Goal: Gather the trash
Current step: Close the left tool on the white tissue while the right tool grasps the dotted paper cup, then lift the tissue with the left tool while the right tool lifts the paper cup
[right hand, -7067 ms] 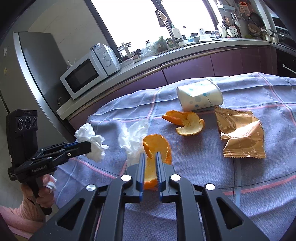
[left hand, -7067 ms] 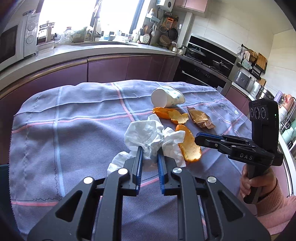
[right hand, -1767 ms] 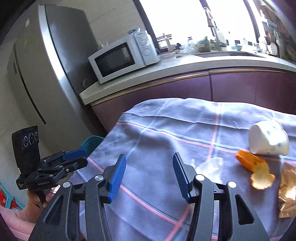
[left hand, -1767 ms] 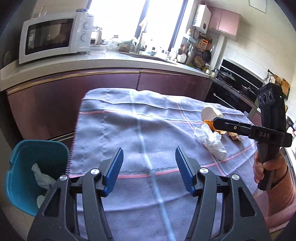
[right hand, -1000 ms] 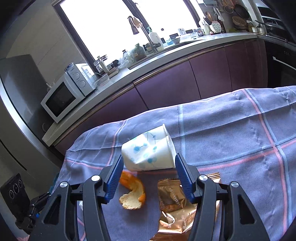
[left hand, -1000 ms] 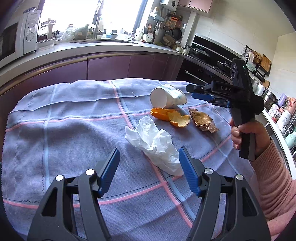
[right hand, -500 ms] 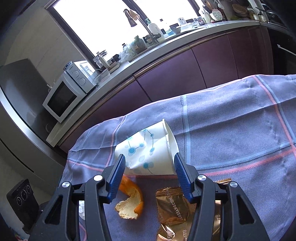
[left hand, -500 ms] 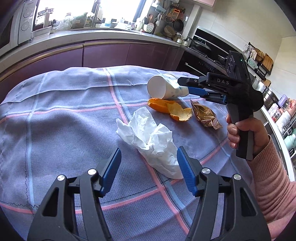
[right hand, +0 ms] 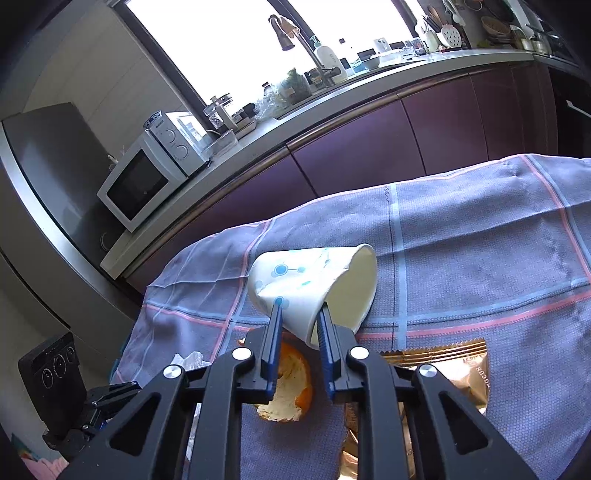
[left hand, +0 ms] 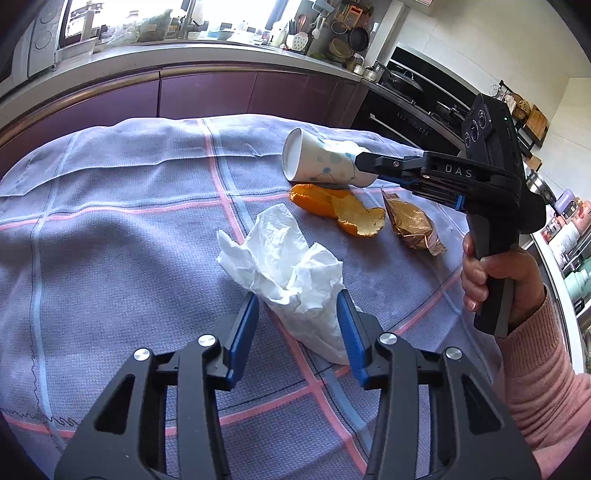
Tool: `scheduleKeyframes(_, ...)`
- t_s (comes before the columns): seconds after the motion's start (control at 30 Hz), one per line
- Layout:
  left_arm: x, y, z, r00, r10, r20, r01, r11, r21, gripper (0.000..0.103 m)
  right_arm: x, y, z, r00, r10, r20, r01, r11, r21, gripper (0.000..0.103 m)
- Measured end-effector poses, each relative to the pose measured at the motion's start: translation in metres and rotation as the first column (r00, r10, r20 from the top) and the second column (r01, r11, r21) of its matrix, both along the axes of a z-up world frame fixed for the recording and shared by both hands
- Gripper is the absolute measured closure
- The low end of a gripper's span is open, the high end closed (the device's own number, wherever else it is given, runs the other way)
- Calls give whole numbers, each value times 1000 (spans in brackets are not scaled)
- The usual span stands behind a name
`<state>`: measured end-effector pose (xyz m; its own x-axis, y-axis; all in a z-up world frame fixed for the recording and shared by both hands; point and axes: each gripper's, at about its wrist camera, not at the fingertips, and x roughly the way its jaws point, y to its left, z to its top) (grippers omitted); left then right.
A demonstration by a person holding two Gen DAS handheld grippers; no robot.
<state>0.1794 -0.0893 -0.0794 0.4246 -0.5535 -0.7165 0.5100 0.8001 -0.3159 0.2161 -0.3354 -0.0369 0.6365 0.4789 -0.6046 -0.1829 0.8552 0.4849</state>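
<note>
A crumpled white tissue [left hand: 291, 273] lies on the checked cloth, and my left gripper [left hand: 297, 306] is open with its blue pads on either side of the tissue's near end. A white paper cup with blue dots [right hand: 314, 284] lies on its side at the back; my right gripper [right hand: 298, 314] is shut on its squashed wall. In the left wrist view the cup [left hand: 321, 166] shows with the right gripper [left hand: 364, 162] on its far end. An orange peel [left hand: 340, 212] and a gold snack wrapper [left hand: 412, 223] lie in front of the cup.
The checked purple cloth [left hand: 110, 240] covers the table. Behind it run purple cabinets and a counter with a microwave [right hand: 147, 181] and a sink tap [right hand: 295, 33]. The orange peel [right hand: 288, 384] and the wrapper [right hand: 450, 373] lie just below the right gripper.
My left gripper has moved forward and its pads now flank the tissue. My right gripper has closed from wide open onto the cup, denting its wall.
</note>
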Motion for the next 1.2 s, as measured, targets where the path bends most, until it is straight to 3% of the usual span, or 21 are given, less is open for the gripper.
scheduleKeyframes(0.13,-2,-4,-1,1000,-14,-1,14,1000,0,77,-1,1,0,1000,3,10,-3,1000,-2,90)
scheduleKeyframes(0.37,-9,-5,3,999,-24,23,25,1000,-2,86,-5,8,8,999,23,43,-22,1000,-21,96)
scheduleKeyframes(0.43,-11,-3,6,999,-28,34,28,1000,-8,86,-7,12,12,998,25,61,-23,999,-30,100)
scheduleKeyframes(1.2,-42,36,40,987,10,158,-6,1000,-25,87,-48,51,44,978,99,181,-98,995,-13,100)
